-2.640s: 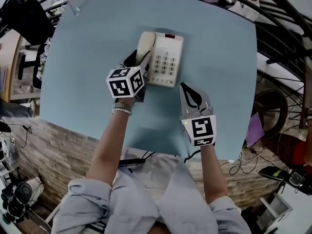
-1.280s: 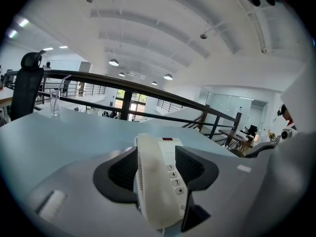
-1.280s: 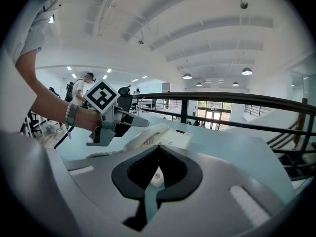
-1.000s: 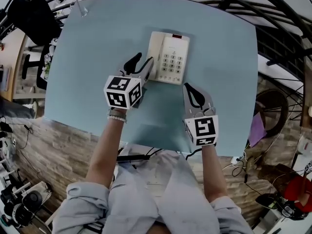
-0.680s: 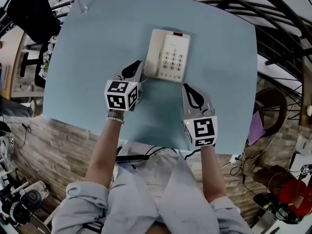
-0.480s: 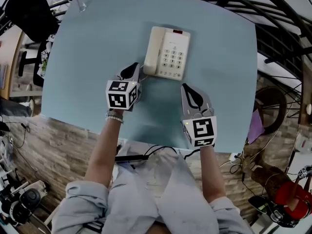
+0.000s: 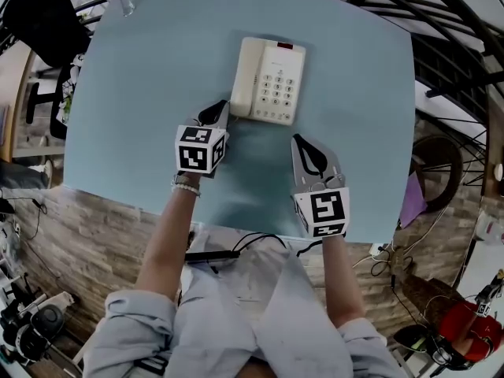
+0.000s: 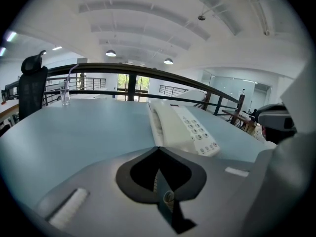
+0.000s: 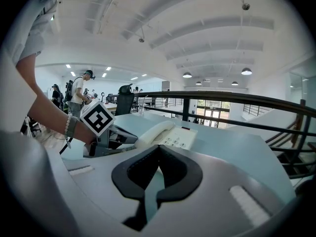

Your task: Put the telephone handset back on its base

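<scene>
Fingers of the left gripper (image 8: pixel 158 150) are pressed together at their tips with nothing held between them, only a dark spade-shaped hollow behind the closed pads. Just beyond those tips sits the cream telephone, and its handset (image 8: pixel 159 125) lies in the cradle along the left side of the base (image 8: pixel 197 132), whose keypad faces up. From the head view the left gripper (image 7: pixel 216 113) points at the near left corner of the base (image 7: pixel 277 81), close beside it, though contact cannot be judged, while the handset (image 7: pixel 246 68) rests lengthwise on it. The right gripper (image 9: pixel 159 149) also has its fingertips shut on nothing, with a sliver of blue tabletop showing through the slot lower down. It is held over the table (image 7: pixel 142 77) nearer the person, right of the left gripper and apart from the telephone, its closed tips (image 7: pixel 303 144) aimed towards the base. Each gripper carries a marker cube, left (image 7: pixel 198 148) and right (image 7: pixel 323 211), and a beaded bracelet (image 7: pixel 187 186) circles the left wrist. Farther out, a clear glass (image 8: pixel 64 90) stands at the far left corner of the light blue table, a black office chair (image 8: pixel 32 88) sits beyond that edge, and dark railings run behind the table under a white ceiling with round lamps.
</scene>
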{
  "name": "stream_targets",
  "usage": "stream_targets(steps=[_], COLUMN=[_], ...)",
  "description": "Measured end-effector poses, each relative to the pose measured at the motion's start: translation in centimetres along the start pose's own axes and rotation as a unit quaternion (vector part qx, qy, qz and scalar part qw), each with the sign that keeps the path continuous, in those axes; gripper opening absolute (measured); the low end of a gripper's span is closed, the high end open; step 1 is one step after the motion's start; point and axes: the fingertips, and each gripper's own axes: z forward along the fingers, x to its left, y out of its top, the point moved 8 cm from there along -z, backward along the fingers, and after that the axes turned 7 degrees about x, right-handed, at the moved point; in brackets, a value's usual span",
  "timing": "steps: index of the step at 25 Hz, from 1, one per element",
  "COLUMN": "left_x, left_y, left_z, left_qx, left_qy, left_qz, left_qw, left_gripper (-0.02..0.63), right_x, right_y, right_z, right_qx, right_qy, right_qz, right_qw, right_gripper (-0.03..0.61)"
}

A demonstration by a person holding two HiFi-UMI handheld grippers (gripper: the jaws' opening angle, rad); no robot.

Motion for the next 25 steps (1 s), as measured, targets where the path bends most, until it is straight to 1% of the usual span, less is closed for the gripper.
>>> stream_targets(steps=[6, 11, 18, 25], left_x=[-0.6, -0.9, -2.1, -3.4], left_y=[-0.1, 0.8, 2.7, 5.6], left_z=[-0.5, -3.1, -7.8, -12.4], left_qx=[-0.008, -0.034, -0.072, -0.123], left_qy=[-0.008, -0.022, -0.034, -0.047], left_qz=[0.001, 0.007, 0.044, 0.079], left_qw=[0.9999, 0.9992, 0.9958, 0.9881], left_gripper=[0.003, 0.003, 0.003, 0.003], right_x=[0.4, 0.9, 1.8, 2.9], right_y=[-0.1, 0.8, 2.6, 5.2], right_z=[-0.2, -0.7, -2.0, -3.8], right_qx=[-0.001, -0.006, -0.03, -0.059], right_qy=[0.0, -0.006, -0.015, -0.019], right_qz=[-0.002, -0.004, -0.009, -0.023], right_qw=[1.0, 1.0, 0.999, 0.998], right_gripper=[0.005, 0.005, 0.005, 0.005])
